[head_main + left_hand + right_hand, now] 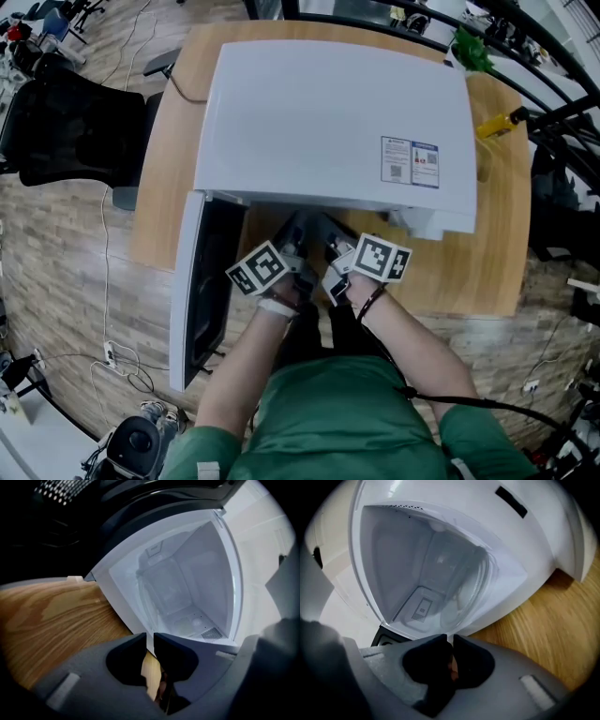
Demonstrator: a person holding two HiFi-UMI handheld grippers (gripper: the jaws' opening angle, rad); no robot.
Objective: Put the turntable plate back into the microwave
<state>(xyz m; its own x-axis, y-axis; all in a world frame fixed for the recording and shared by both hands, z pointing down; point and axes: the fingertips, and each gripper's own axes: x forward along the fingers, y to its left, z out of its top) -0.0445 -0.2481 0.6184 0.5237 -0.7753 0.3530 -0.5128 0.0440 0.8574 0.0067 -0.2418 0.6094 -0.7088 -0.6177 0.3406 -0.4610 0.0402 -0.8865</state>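
Observation:
A white microwave [328, 122] stands on a wooden table [469, 262], its door [202, 281] swung open to the left. The clear glass turntable plate [464, 588] hangs tilted inside the white cavity, and it also shows faintly as the glassy plate [164, 592] in the left gripper view. My left gripper [150, 637] and right gripper [450, 638] sit side by side at the cavity mouth. Each has its jaws nearly together, pinching the plate's thin near rim. In the head view the left gripper [292, 246] and right gripper [330, 249] reach under the microwave's top edge.
A black office chair [66, 122] stands left of the table. A yellow tool [497, 124] and a green object [469, 47] lie at the table's far right corner. A cable [105, 281] trails down to the floor on the left. The open door blocks the left side of the opening.

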